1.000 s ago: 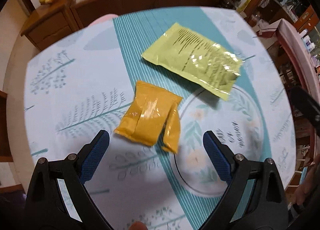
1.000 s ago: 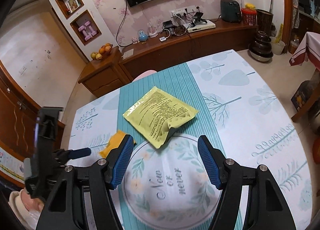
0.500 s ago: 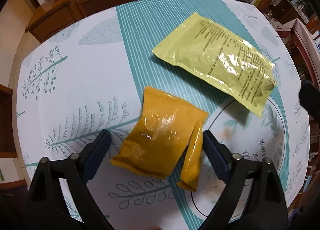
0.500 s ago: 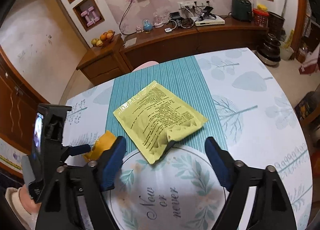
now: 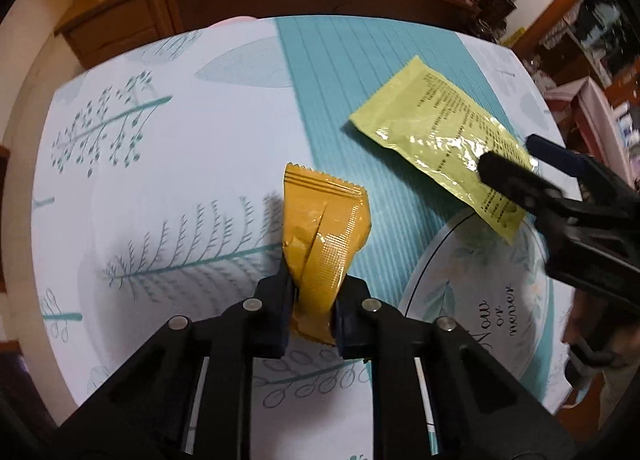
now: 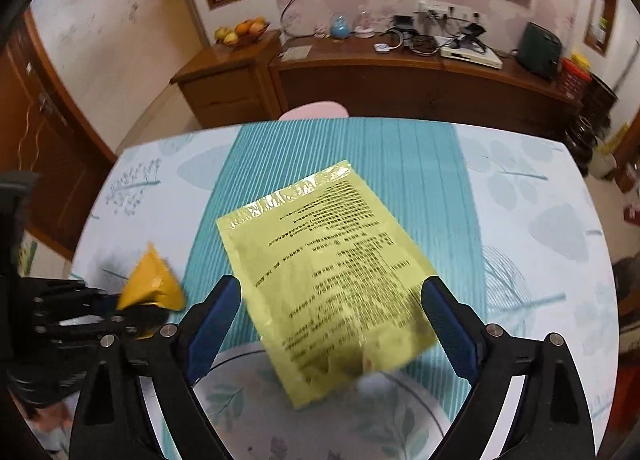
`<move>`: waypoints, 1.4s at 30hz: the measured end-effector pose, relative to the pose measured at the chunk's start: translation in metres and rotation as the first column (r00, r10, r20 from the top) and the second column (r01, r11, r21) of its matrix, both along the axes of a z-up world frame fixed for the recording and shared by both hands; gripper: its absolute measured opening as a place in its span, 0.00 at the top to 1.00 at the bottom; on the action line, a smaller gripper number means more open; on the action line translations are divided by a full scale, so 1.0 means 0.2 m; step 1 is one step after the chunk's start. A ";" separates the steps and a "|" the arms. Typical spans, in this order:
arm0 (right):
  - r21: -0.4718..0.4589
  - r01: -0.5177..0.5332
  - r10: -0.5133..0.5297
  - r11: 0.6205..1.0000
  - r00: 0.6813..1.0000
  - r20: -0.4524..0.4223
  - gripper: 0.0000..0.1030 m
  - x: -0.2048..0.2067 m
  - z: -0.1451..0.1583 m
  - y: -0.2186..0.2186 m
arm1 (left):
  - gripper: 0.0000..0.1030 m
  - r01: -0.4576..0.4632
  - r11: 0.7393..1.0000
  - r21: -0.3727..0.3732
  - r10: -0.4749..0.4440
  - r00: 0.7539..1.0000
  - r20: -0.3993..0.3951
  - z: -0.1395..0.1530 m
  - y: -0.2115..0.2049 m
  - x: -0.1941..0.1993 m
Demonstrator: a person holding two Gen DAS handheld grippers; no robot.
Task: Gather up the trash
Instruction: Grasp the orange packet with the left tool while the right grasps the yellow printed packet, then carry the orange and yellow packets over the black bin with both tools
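Left gripper (image 5: pixel 310 310): my jaws are clamped on the near end of the orange snack wrapper (image 5: pixel 322 236). It sticks up crumpled from between the pads, its crimped far edge above the worktop (image 5: pixel 168 164); whether any part touches the cloth I cannot tell. From the right wrist view the same wrapper (image 6: pixel 154 282) shows at far left, pinched in the left gripper (image 6: pixel 132 310).

Right gripper (image 6: pixel 332 324): jaws wide apart, straddling the near half of the yellow-green printed pouch (image 6: pixel 328 272). The pouch (image 5: pixel 440 132) lies flat on the teal striped band of the tablecloth, its near corner overlapping the round printed ring in the cloth. In the left wrist view the right gripper (image 5: pixel 516 164) hangs over the pouch's right end, one pad dark against the foil, one blue pad behind. Contact with the pouch: cannot tell, frame is blurred.

Step in hand, as I judge it: first piece of trash secured on the left, second piece being lined up on the right.

Next move calls for: lower the right jaws until the pads bracket an edge, then close. The pouch is flat and slick, so a pinch from straight above will likely slide; catching the raised, wrinkled near corner looks safer. The left only has to keep its clamp. No bin or bag is in either view, so the drop-off spot is unknown.
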State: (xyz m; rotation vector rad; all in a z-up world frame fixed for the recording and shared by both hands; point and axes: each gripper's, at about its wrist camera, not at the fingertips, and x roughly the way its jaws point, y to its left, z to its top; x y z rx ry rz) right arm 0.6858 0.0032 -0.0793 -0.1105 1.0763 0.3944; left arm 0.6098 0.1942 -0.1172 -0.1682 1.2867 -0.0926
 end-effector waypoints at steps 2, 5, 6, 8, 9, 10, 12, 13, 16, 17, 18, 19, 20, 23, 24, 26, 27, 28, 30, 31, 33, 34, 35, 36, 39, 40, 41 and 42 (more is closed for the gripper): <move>-0.034 -0.037 0.036 0.999 0.999 -0.016 0.10 0.03 -0.05 0.05 | 0.88 -0.014 1.000 -0.012 0.014 1.000 -0.002 0.00 0.03 -0.01; -0.090 -0.091 0.087 0.992 0.995 -0.046 0.10 0.06 -0.12 0.11 | 0.88 -0.033 0.999 -0.034 0.033 0.999 -0.008 0.01 0.10 -0.03; -0.113 -0.104 0.099 0.988 0.994 -0.052 0.10 0.06 -0.15 0.14 | 0.88 -0.039 0.998 -0.038 0.039 0.999 -0.011 0.01 0.12 -0.04; -0.151 -0.121 0.114 0.981 0.992 -0.056 0.10 0.06 -0.19 0.17 | 0.88 -0.047 0.998 -0.043 0.046 0.999 -0.013 0.01 0.15 -0.05; -0.147 -0.119 0.112 0.982 0.992 -0.057 0.10 0.07 -0.19 0.17 | 0.88 -0.049 0.998 -0.046 0.048 0.999 -0.014 0.01 0.15 -0.05; -0.141 -0.118 0.110 0.983 0.992 -0.063 0.11 0.07 -0.20 0.17 | 0.88 -0.051 0.998 -0.049 0.050 0.999 -0.016 0.01 0.16 -0.05; -0.134 -0.100 0.093 0.986 0.994 -0.056 0.18 0.08 -0.20 0.15 | 0.88 -0.054 0.997 -0.052 0.053 0.998 -0.023 0.00 0.15 -0.04; -0.132 -0.089 0.083 0.987 0.995 -0.051 0.26 0.09 -0.20 0.14 | 0.88 -0.056 0.997 -0.054 0.054 0.998 -0.026 0.00 0.15 -0.05; -0.133 -0.042 0.038 0.990 0.999 -0.032 0.60 0.11 -0.17 0.06 | 0.88 -0.054 0.997 -0.053 0.053 0.998 -0.019 0.00 0.14 -0.06; -0.103 -0.029 0.024 0.994 0.998 -0.051 0.72 0.12 -0.16 0.03 | 0.88 -0.055 0.997 -0.054 0.054 0.998 -0.018 0.00 0.13 -0.06; -0.086 -0.017 0.011 0.996 0.998 -0.064 0.76 0.13 -0.15 0.00 | 0.88 -0.054 0.997 -0.057 0.053 0.998 -0.020 0.00 0.13 -0.07; -0.051 -0.013 0.008 0.999 0.996 -0.088 1.00 0.14 -0.14 -0.03 | 0.88 -0.050 0.997 -0.063 0.048 0.999 -0.024 0.00 0.12 -0.07; -0.035 -0.003 -0.001 0.999 0.994 -0.110 0.99 0.14 -0.14 -0.06 | 0.88 -0.046 0.997 -0.062 0.044 0.999 -0.025 0.00 0.11 -0.07; 0.035 0.056 -0.051 0.998 0.990 -0.132 0.87 0.16 -0.11 -0.15 | 0.88 -0.031 0.997 -0.066 0.029 0.999 -0.023 0.00 0.08 -0.09; 0.064 0.078 -0.069 0.995 0.989 -0.128 0.77 0.16 -0.09 -0.18 | 0.88 -0.028 0.997 -0.067 0.027 0.999 -0.021 0.01 0.08 -0.09; 0.106 0.115 -0.103 0.988 0.988 -0.118 0.37 0.17 -0.07 -0.23 | 0.88 -0.025 0.997 -0.070 0.023 1.000 -0.017 0.01 0.06 -0.10; 0.128 0.135 -0.120 0.983 0.986 -0.112 0.37 0.18 -0.07 -0.25 | 0.88 -0.024 0.997 -0.072 0.023 1.000 -0.014 0.02 0.05 -0.10; 0.136 0.143 -0.128 0.980 0.985 -0.114 0.37 0.18 -0.06 -0.26 | 0.88 -0.023 0.997 -0.075 0.022 1.000 -0.010 0.03 0.05 -0.10; 0.155 0.165 -0.147 0.974 0.982 -0.123 0.37 0.19 -0.07 -0.30 | 0.88 -0.020 0.997 -0.081 0.020 1.000 -0.004 0.04 0.05 -0.10; 0.167 0.170 -0.149 0.971 0.980 -0.133 0.37 0.20 -0.07 -0.32 | 0.88 -0.017 0.996 -0.084 0.017 1.000 -0.001 0.04 0.04 -0.10; 0.155 0.186 -0.161 0.970 0.974 -0.156 0.37 0.21 -0.10 -0.35 | 0.88 -0.012 0.996 -0.088 0.013 1.000 0.004 0.06 0.04 -0.09; 0.159 0.192 -0.164 0.968 0.971 -0.176 0.37 0.23 -0.12 -0.36 | 0.88 -0.010 0.996 -0.089 0.011 1.000 0.005 0.06 0.04 -0.10; 0.165 0.206 -0.174 0.965 0.966 -0.191 0.37 0.24 -0.13 -0.38 | 0.88 -0.009 0.996 -0.091 0.009 1.000 0.005 0.06 0.05 -0.10; 0.199 0.225 -0.184 0.954 0.961 -0.205 0.37 0.25 -0.13 -0.42 | 0.88 -0.007 0.996 -0.093 0.008 1.000 0.005 0.06 0.05 -0.10; 0.292 0.292 -0.211 0.911 0.937 -0.279 0.37 0.29 -0.15 -0.53 | 0.88 -0.010 0.995 -0.101 0.010 1.000 0.004 0.06 0.07 -0.08; 0.317 0.303 -0.208 0.899 0.931 -0.298 0.37 0.29 -0.16 -0.55 | 0.88 -0.011 0.994 -0.106 0.011 1.000 0.003 0.06 0.07 -0.08; 0.341 0.306 -0.198 0.889 0.927 -0.317 0.38 0.30 -0.16 -0.57 | 0.88 -0.011 0.994 -0.110 0.012 1.000 0.001 0.06 0.08 -0.08; 0.362 0.306 -0.184 0.881 0.925 -0.334 0.38 0.29 -0.16 -0.59 | 0.88 -0.010 0.994 -0.112 0.010 1.000 0.001 0.06 0.08 -0.07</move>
